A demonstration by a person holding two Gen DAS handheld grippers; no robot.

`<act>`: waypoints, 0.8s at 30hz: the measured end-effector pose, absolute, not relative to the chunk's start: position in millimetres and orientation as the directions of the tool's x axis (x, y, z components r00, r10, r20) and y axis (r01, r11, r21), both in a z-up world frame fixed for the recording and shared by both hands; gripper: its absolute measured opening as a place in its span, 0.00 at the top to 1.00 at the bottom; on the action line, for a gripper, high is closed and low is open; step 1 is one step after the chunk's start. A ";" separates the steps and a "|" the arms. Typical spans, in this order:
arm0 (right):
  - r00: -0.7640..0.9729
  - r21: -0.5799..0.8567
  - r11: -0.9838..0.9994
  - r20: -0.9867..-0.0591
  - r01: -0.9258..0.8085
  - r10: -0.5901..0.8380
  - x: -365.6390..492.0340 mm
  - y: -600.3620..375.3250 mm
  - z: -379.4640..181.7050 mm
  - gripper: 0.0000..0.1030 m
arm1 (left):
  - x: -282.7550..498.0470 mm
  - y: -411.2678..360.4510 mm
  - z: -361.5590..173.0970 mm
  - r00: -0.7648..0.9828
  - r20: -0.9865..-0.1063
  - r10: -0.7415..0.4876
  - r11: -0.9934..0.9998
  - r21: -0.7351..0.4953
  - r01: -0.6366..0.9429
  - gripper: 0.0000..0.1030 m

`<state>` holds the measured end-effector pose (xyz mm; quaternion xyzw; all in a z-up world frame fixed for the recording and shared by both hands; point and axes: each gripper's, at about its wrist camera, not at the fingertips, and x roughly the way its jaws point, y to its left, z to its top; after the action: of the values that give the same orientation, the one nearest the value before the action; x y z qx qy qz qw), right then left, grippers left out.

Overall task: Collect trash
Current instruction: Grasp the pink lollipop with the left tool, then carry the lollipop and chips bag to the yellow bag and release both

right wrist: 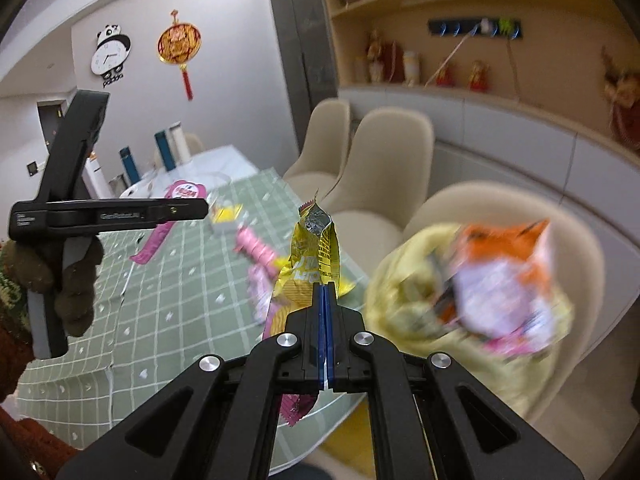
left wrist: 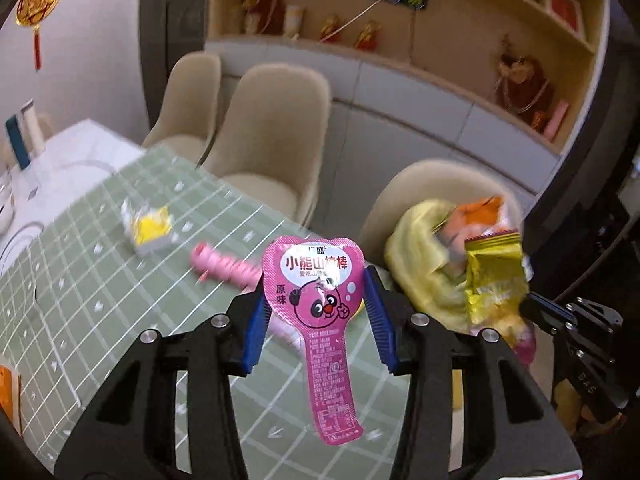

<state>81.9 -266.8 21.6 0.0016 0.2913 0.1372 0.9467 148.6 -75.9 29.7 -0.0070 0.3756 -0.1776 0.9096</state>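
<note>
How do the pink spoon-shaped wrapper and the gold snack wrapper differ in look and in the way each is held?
The pink wrapper is flat and smooth, with a round head and a narrow tail; the gold wrapper is crumpled and torn open at the top. The pink wrapper sits between the left gripper's wide-apart blue pads; the gold wrapper is pinched in the right gripper's closed pads. Both are empty snack packaging lifted above the green checked tablecloth.
</note>
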 end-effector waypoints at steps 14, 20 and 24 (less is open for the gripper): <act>0.853 0.000 1.000 -0.522 -0.024 0.020 108.6 -371.4 47.7 0.97 | 180.0 -190.1 49.8 0.543 -0.624 -0.562 0.809 -0.278 0.519 0.59; 0.835 0.037 0.998 -0.550 0.046 -0.019 118.3 -407.5 34.2 0.97 | 205.7 -215.8 28.4 0.489 -0.624 -0.610 0.776 -0.345 0.528 0.59; 0.825 0.031 0.996 -0.564 0.078 -0.047 122.0 -421.2 32.1 0.97 | 220.4 -234.0 7.6 0.448 -0.636 -0.628 0.758 -0.372 0.535 0.59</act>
<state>122.0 -421.2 32.1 0.0261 0.2942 -0.0328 0.9548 220.4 -234.0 7.6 -0.0584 0.3983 -0.3426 0.8489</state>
